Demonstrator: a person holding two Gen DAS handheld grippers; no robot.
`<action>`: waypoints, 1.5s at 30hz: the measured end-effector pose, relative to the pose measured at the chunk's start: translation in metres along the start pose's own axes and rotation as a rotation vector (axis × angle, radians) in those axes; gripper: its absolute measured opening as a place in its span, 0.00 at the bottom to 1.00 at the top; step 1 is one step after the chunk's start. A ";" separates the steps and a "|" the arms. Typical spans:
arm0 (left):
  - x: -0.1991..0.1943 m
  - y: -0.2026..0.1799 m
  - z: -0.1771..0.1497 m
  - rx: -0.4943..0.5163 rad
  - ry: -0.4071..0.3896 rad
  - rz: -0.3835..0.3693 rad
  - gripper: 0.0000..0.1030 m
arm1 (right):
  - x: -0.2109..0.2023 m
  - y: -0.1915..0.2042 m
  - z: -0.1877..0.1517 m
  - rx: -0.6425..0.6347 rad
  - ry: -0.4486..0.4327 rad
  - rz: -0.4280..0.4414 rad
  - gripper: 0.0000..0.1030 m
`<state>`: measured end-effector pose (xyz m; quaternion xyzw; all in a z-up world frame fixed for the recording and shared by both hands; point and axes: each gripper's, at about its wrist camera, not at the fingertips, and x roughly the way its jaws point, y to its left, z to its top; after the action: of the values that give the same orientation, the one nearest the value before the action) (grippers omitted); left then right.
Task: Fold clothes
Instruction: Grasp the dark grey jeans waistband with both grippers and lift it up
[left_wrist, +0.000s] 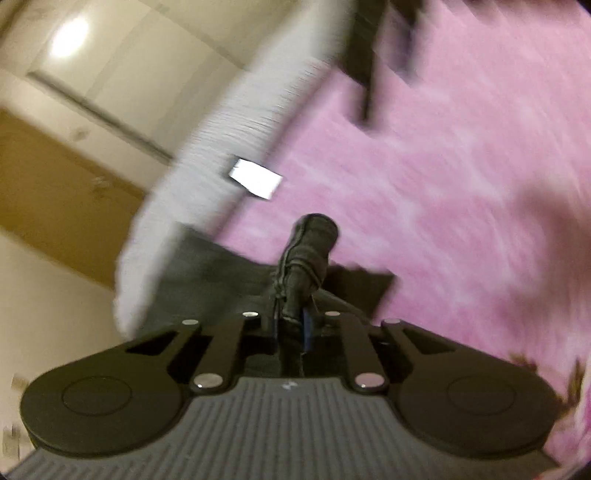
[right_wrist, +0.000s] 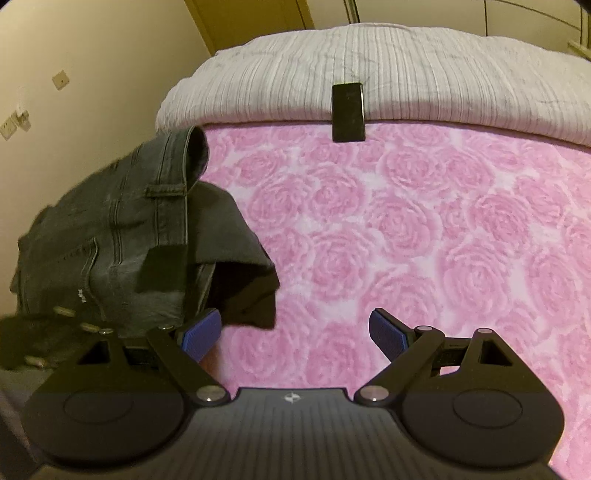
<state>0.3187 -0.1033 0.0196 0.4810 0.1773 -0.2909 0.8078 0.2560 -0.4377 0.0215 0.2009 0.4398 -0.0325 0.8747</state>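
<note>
While your left gripper (left_wrist: 295, 325) is clamped on a bunched edge of the dark grey denim jeans (right_wrist: 110, 236), they hang lifted to the left of your wide-open, empty right gripper (right_wrist: 295, 332) (waistband uppermost, long axis near vertical) above the pink rose-patterned bedspread (right_wrist: 406, 240).

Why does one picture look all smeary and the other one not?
Left wrist view: motion blur smears the pink blanket and white quilt, though the left tongs gripping dark jeans stay sharp. Right wrist view: crisp roses, open right tongs, edges bent by fisheye.
</note>
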 end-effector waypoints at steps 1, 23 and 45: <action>-0.010 0.025 0.001 -0.070 -0.005 0.024 0.10 | 0.001 0.000 0.004 0.002 -0.006 0.009 0.87; -0.017 0.349 -0.182 -0.600 -0.001 0.173 0.10 | 0.122 0.165 0.028 0.041 -0.026 0.276 0.87; -0.124 0.381 -0.023 -0.410 -0.619 0.113 0.09 | -0.176 0.113 0.095 0.098 -0.571 0.189 0.03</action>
<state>0.4673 0.0945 0.3351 0.2077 -0.0477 -0.3358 0.9175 0.2464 -0.3914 0.2463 0.2659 0.1533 -0.0274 0.9513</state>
